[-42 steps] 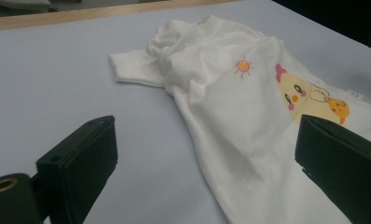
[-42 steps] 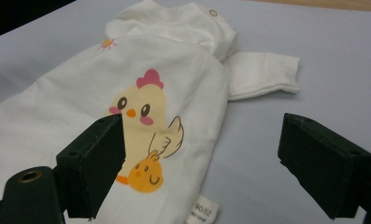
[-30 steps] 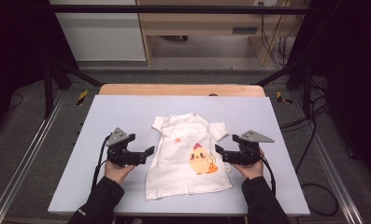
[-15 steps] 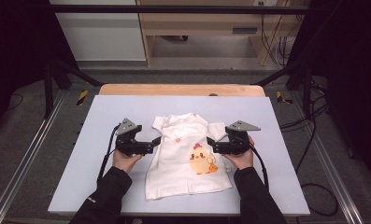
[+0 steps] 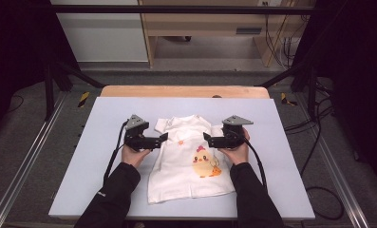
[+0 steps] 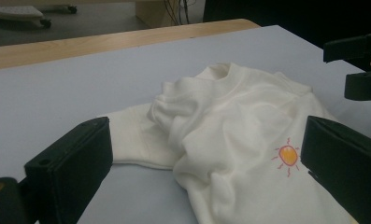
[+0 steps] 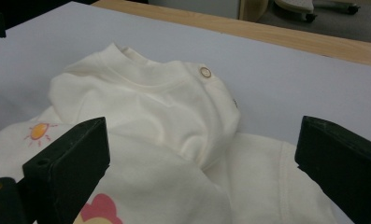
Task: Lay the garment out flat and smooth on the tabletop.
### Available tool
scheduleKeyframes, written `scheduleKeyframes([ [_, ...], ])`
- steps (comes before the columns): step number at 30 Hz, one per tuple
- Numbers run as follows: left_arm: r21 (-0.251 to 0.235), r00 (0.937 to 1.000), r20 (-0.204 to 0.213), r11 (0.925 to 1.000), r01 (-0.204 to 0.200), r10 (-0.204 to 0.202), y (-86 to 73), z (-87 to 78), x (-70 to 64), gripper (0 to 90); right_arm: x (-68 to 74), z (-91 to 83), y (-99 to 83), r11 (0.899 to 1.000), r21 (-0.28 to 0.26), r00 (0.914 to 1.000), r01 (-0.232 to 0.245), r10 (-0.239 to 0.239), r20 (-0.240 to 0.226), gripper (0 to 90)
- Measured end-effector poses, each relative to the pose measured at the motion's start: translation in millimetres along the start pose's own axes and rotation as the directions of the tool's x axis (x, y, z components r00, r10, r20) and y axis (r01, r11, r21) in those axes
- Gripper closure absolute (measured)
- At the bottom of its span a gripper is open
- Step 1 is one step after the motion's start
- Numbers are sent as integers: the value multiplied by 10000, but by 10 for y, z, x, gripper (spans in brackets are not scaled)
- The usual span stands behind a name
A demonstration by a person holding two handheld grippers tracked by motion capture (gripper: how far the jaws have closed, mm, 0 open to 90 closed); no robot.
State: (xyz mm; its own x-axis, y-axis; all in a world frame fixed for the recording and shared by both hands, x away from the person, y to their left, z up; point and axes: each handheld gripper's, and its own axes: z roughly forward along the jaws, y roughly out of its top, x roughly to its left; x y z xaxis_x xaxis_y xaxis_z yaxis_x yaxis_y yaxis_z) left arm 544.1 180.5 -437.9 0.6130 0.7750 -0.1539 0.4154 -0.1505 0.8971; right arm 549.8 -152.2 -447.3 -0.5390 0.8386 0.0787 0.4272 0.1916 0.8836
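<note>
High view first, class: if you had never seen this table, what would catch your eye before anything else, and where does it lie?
A small white cotton shirt printed with a yellow chick lies mid-table on the pale blue table top, its collar bunched up. The black left gripper and black right gripper flank its shoulders, jaws spread wide. A little orange sun print sits on the chest.
</note>
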Motion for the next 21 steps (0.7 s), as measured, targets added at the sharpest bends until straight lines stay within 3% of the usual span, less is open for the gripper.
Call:
scheduleKeyframes([
  [3, 201, 10000, -50, 9998, 16, -15, -4, 84, 29, 24, -20, 89, 0, 9998, 178, 9998, 26, -29, 172, 49],
  [8, 279, 9997, -77, 9994, 214, -212, -42, 203, 60, 106, -50, 218, 0, 9994, 331, 9993, -82, 70, 363, 69],
  [9, 325, 9997, -92, 9992, 229, -226, -54, 226, 64, 169, -61, 255, 3, 9990, 405, 9994, -173, 160, 309, 75],
  [14, 500, 9997, -62, 9985, 242, -239, -93, 320, 61, 281, -63, 322, 7, 9984, 563, 9980, 17, -53, 632, 117],
  [18, 468, 9991, -93, 9980, 425, -421, -110, 350, 72, 401, -105, 367, -12, 9977, 622, 9973, -283, 239, 701, 189],
  [20, 494, 9989, -151, 9978, 452, -445, -116, 360, 75, 493, -136, 396, -42, 9957, 792, 9971, -473, 424, 628, 268],
  [21, 512, 9988, -143, 9975, 477, -470, -120, 367, 78, 493, -136, 396, -42, 9957, 792, 9971, -473, 424, 628, 268],
])
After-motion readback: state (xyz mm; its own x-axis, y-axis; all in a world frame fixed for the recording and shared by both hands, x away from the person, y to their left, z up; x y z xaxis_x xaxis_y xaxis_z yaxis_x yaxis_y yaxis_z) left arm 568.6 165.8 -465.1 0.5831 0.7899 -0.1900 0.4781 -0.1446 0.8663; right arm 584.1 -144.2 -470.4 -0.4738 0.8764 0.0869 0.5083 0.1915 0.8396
